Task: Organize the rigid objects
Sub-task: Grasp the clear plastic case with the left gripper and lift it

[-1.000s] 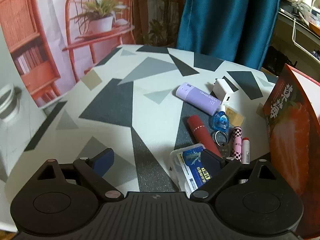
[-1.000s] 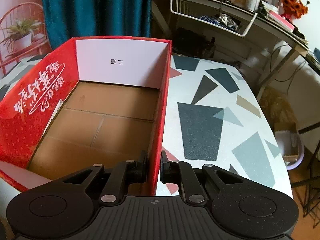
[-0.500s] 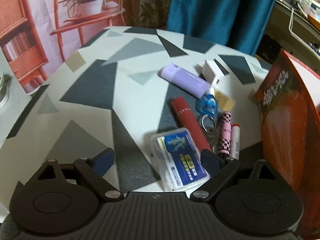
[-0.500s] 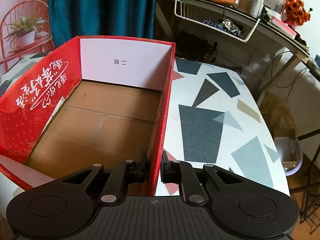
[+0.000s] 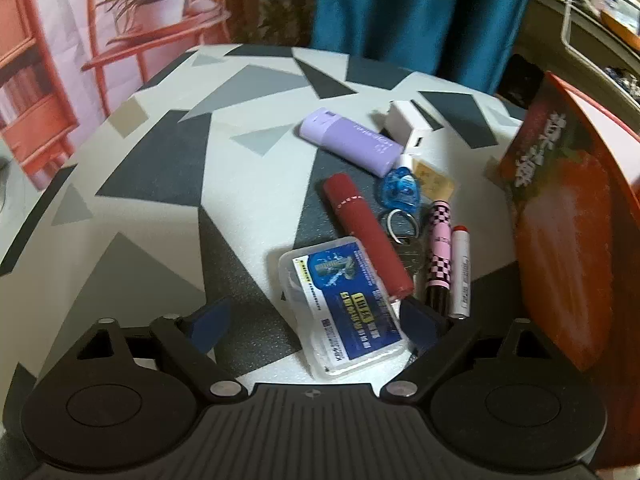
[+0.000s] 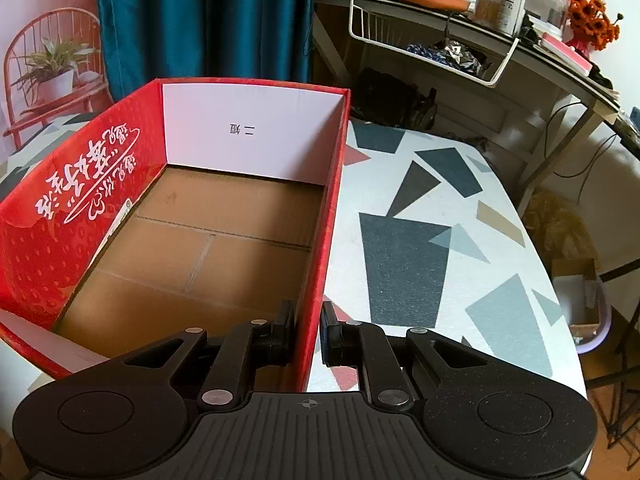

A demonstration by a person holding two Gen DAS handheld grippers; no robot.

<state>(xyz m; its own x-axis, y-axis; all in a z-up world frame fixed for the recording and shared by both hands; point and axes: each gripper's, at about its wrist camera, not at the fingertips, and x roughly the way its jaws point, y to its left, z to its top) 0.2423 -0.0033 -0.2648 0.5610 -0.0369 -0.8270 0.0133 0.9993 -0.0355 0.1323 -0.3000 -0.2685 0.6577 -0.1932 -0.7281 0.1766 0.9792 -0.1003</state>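
Since a second ago the left gripper (image 5: 312, 318) has dropped closer to the desk (image 5: 248, 184), and the clear plastic case (image 5: 344, 304) with the blue label, which lay ahead of its right finger, now sits between the two blue fingers (image 5: 210, 320). Its jaws have just been closing a little but stand wide: the right finger is just beside the case's right edge, while the left finger stands well apart from it, with bare desk between. Neither pad presses on the case, which lies flat on the desk.

Beyond the case lie a dark red tube (image 5: 366, 236), touching its far right corner, a pink checkered tube (image 5: 440, 244), a white marker with a red cap (image 5: 460, 272), a blue key fob on a ring (image 5: 400, 192), a lilac case (image 5: 352, 140) and a white charger block (image 5: 408, 124). The red carton (image 5: 568, 216) stands at the right edge of this view.

The right gripper (image 6: 308, 334) has not moved. Its fingers are nearly closed, pinching the right wall of the red carton (image 6: 332, 216), one finger inside and one outside. The carton's brown floor is bare.
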